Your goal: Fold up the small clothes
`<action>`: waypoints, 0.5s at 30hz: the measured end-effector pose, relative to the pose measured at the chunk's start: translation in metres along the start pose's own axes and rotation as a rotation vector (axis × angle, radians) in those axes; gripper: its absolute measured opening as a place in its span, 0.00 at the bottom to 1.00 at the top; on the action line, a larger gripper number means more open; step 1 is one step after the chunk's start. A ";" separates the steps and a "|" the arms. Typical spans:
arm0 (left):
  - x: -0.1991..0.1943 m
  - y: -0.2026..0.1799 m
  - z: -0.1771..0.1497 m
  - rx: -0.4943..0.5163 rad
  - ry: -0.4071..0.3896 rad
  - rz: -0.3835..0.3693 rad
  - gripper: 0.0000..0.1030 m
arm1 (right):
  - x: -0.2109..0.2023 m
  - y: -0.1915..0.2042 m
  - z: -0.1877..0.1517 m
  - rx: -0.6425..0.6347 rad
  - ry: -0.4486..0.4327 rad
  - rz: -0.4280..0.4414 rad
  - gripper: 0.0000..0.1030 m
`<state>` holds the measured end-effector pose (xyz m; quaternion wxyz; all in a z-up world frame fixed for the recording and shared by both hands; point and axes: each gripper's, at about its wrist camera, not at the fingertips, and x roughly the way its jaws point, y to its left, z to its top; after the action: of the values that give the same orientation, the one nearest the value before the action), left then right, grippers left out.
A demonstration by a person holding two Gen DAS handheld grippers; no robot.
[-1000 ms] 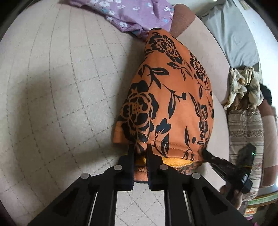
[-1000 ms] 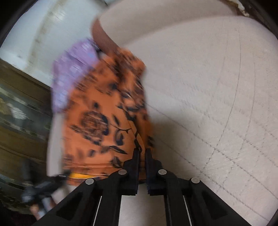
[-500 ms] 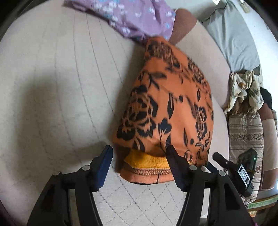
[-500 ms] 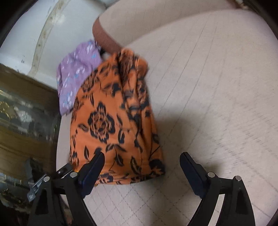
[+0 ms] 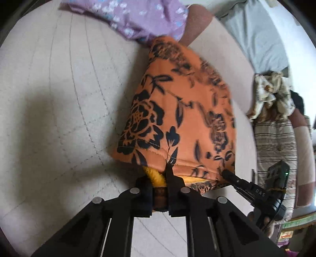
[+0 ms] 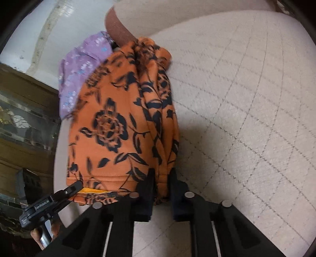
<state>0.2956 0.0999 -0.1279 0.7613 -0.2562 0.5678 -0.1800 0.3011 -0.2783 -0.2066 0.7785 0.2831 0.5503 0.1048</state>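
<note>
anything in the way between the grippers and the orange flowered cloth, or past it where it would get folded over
Nothing stands between them: the left gripper and right gripper, jaws just closed, both pinch the near hem of the orange floral garment. Beyond its far end a purple floral cloth lies touching it, which could crowd a fold that way.

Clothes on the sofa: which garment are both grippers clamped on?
The orange black-flowered garment, pinched at its near hem by the left gripper and right gripper. The purple floral one lies untouched behind.
</note>
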 end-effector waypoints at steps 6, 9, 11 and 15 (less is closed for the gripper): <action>-0.015 0.020 -0.024 -0.039 0.012 -0.002 0.09 | -0.027 0.005 -0.031 -0.002 -0.010 0.066 0.11; -0.007 0.012 -0.026 -0.010 0.015 0.063 0.09 | -0.005 0.002 -0.036 -0.019 0.031 -0.005 0.11; -0.021 -0.001 -0.028 0.054 -0.045 0.068 0.09 | -0.009 0.004 -0.031 -0.021 0.014 -0.005 0.11; -0.001 -0.007 -0.037 0.126 -0.025 0.188 0.10 | -0.011 0.016 -0.024 -0.065 -0.029 -0.045 0.12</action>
<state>0.2596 0.0878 -0.1312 0.7964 -0.1555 0.5674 -0.1401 0.2773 -0.2621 -0.1945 0.7972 0.2466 0.5417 0.1010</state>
